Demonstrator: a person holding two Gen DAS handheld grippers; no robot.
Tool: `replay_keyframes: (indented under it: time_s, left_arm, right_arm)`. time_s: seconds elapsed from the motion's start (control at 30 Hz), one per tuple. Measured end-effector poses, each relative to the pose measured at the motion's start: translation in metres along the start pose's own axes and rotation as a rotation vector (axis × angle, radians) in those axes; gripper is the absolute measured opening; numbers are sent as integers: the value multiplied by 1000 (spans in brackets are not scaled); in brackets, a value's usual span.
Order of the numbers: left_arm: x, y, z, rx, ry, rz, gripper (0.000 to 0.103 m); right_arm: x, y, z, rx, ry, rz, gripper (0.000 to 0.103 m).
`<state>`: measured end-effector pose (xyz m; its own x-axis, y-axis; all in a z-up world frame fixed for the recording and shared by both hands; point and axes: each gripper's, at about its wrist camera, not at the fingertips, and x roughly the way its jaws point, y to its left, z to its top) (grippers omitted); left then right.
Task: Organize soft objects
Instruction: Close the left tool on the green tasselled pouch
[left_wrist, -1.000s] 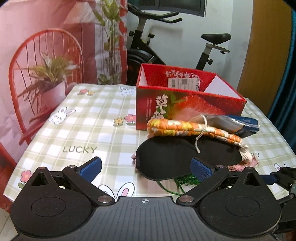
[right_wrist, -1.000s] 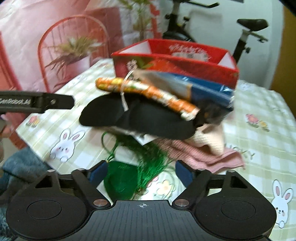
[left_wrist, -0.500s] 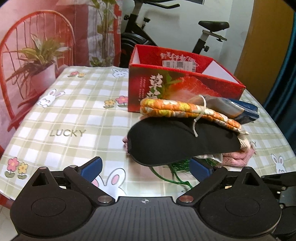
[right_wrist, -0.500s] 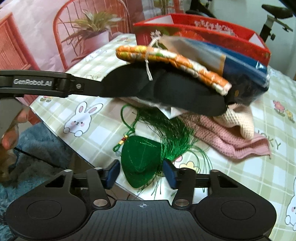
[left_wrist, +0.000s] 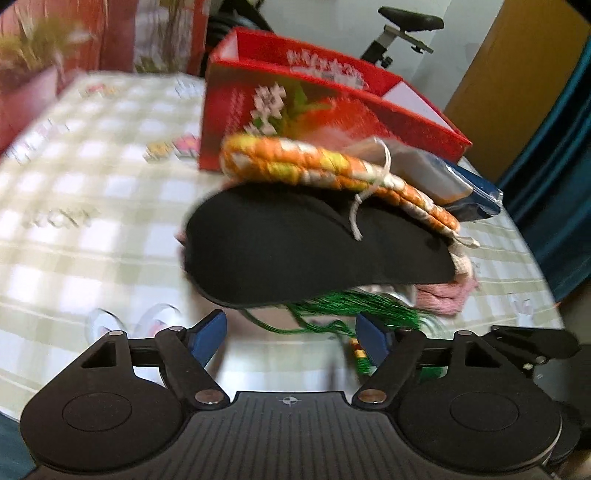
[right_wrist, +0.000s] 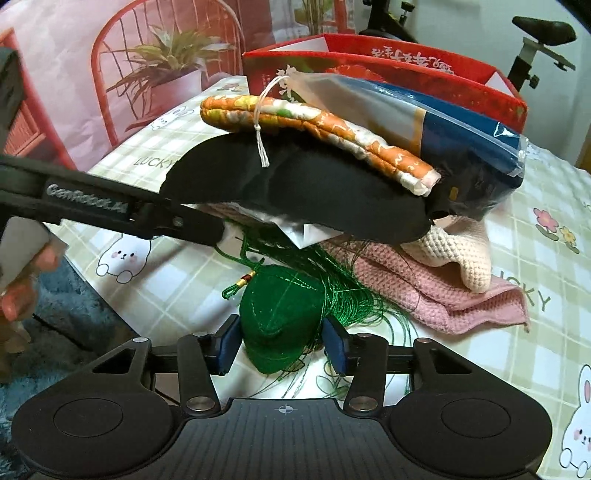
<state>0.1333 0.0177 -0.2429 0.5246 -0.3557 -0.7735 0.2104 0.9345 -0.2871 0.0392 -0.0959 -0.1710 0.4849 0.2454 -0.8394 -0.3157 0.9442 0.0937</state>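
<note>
On the checked tablecloth (right_wrist: 535, 192), before the red box (right_wrist: 424, 70), a soft pile lies under a black pad (right_wrist: 314, 184); the right gripper (right_wrist: 282, 341) clamps the green tasselled pouch (right_wrist: 280, 314); the left gripper (left_wrist: 291, 334), its jaws just narrowing, holds nothing.

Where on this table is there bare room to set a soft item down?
Free: the checked tablecloth left of the red box and the black pad, and the corner right of the pink cloth in the right wrist view. Crowded: the pile before the box and the near edge, where the green tassel ornament lies.
</note>
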Motion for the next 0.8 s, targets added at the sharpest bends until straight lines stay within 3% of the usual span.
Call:
replay_keyframes:
  time_s: [0.2,0.53,0.8]
  left_arm:
    - [21,2,-6,-64,63,-92,77]
    - [29,14,-10,-170,78,-188,70]
    - [27,11,-12,-159,75,-250,51]
  right_arm:
    - [4,1,-1,-7,-22,45,44]
    - [8,16,0,-49,-31,112,44]
    - [9,19,4,-62,-34,120,43]
